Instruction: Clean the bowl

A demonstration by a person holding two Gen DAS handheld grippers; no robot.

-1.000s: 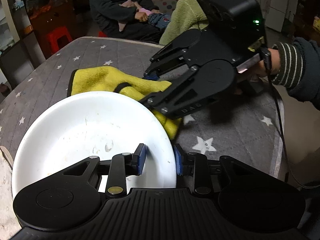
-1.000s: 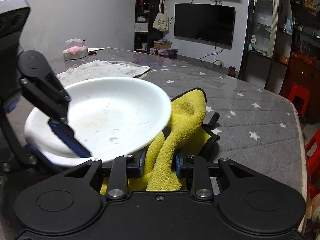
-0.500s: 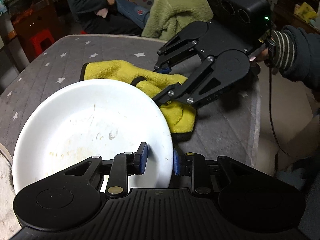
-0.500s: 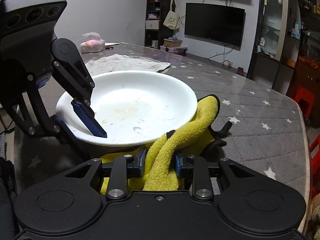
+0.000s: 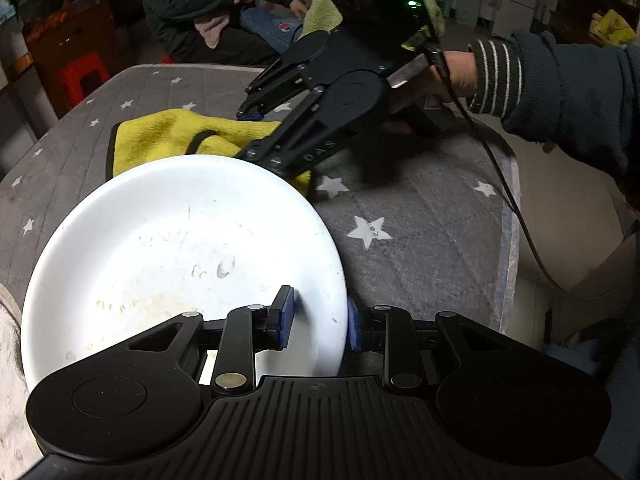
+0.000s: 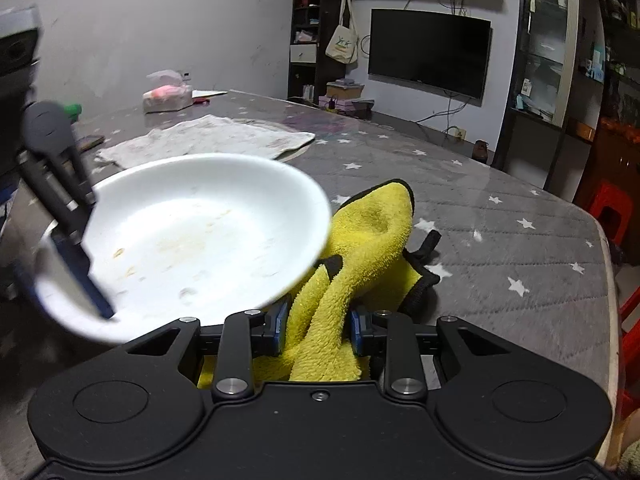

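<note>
**Inspector:** Since the earlier frame the right gripper point(image 6: 318, 332) has drawn back with the yellow cloth point(image 6: 360, 248), and the cloth no longer reaches so far under the bowl's rim.

**Assistant:** Grips?

**Inspector:** The left gripper point(image 5: 320, 316) is clamped narrow on the white bowl point(image 5: 180, 248), one pad inside the rim, one outside, at the bowl's five o'clock. I judge this steadies and tilts it for wiping. The right gripper pinches a fold of the cloth.

**Assistant:** Bowl's position?

**Inspector:** In the right wrist view it sits at ten o'clock of that claw, raised above the star-patterned table cover point(image 6: 500, 264), with the cloth just beside its rim. Smears remain inside; wiping not yet begun.
</note>
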